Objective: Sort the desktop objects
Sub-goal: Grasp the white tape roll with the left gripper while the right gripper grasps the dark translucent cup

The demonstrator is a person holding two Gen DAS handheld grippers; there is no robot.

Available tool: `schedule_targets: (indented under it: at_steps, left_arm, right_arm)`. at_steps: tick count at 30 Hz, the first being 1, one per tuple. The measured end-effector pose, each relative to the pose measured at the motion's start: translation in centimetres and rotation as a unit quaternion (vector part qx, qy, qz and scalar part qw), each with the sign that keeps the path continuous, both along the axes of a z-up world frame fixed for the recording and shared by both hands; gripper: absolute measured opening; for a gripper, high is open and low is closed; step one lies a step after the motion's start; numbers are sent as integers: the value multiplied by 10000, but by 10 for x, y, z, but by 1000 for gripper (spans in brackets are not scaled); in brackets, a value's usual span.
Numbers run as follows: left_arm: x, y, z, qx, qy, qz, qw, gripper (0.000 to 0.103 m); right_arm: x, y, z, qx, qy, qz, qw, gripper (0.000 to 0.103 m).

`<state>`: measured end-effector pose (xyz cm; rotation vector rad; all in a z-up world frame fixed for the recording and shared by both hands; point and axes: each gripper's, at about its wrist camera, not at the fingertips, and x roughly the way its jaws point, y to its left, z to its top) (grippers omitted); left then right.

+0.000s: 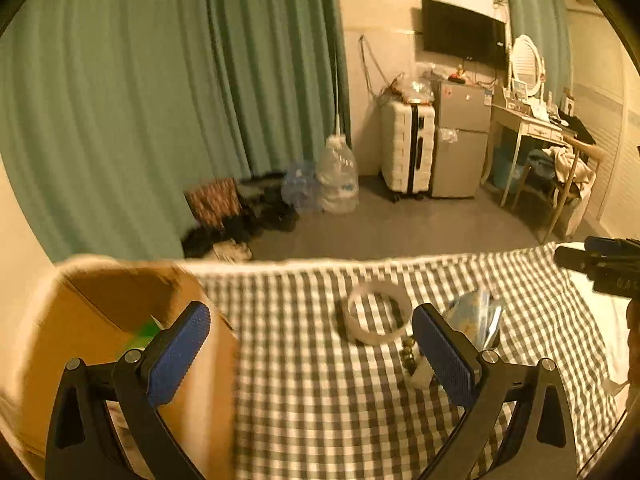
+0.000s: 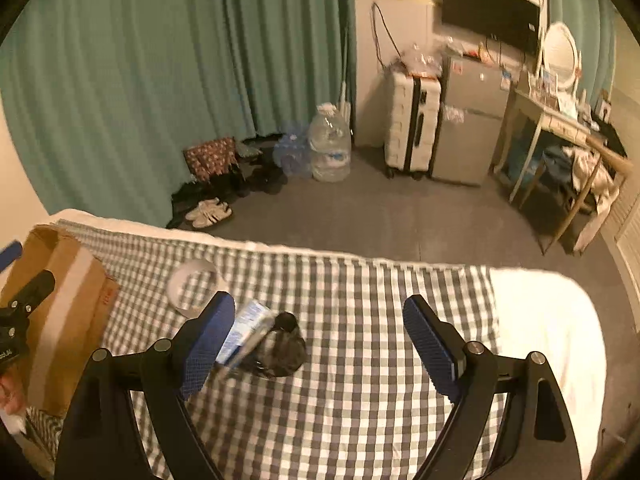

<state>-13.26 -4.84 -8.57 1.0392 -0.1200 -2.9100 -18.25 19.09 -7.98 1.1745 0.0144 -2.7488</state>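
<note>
No brand or label could be read: the red marks on the side of the cardboard box (image 2: pixel 60 320) were too blurred, and so was the print on the blue-and-white packet (image 2: pixel 246 330). A few white characters showed on the body of each gripper where it entered the other's view, cut off at the frame edge.

The left gripper (image 1: pixel 312 354) stood wide with nothing between its blue pads; the right gripper (image 2: pixel 318 344) also stood wide and empty. The white tape ring (image 1: pixel 378 314) lay flat on the checked cloth (image 2: pixel 360 400), near the box. Just beside it lay the packet, touching a dark crumpled bag (image 2: pixel 282 350) — what the bag held could not be made out. A small dark-and-white item (image 1: pixel 414 364) sat half hidden behind the left gripper's right pad. Something green (image 1: pixel 140 336) showed inside the open box (its shape unclear).

Beyond the bed were grey floor, green curtains (image 1: pixel 160 100), a white suitcase (image 1: pixel 408 146), a small fridge (image 1: pixel 462 140) and a wall television (image 1: pixel 464 34).
</note>
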Motion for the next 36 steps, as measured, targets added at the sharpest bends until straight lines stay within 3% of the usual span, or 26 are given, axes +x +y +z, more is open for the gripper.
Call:
schedule_targets:
  at_steps: [5,11,13,15,18,21,24,29,32,34,36]
  left_arm:
    - [-31,-6,-51,51,-556,359,9978,103]
    - [-55,-6,-83,45,-647,699,9954,103]
    - [-62,-13,-86,292,-596,1112,9916,103]
    - [-76,-12,-91,520,-569,1088,9911,103]
    - [-92,0,-107,50,-836,904,9924,103]
    - [-93,2,-126,-125,-1141,754,9905,102]
    - [-91,-2,-145,157,-1491,569,9871,86]
    - [-80,5,-141,93,-1367,223,9903,66]
    - [-77,9,-137,131,-1371,86,9904,40]
    - [-76,10,-134,158,-1410,16,9899,13]
    - [-74,9,-130,283,-1459,-51,9889,10]
  right_arm:
    - [-18,8,-32,-68,-301,-110,9995,87]
    - [-34,13,-72,-117,-654,-21,9978,87]
    - [-38,14,-84,-168,-794,-4,9967,87]
    - [-42,19,-95,-276,-934,11,9952,87]
    - [-44,18,-101,-315,-969,111,9947,87]
    - [-43,21,-107,-387,-1052,182,9935,87]
    - [-42,23,-114,-475,-1147,205,9920,87]
    - [-38,17,-112,-444,-1116,175,9926,87]
    - [-42,12,-114,-538,-1243,192,9906,87]
    - [-43,4,-120,-409,-1354,266,9896,87]
    - [-40,-5,-130,-240,-1536,358,9872,87]
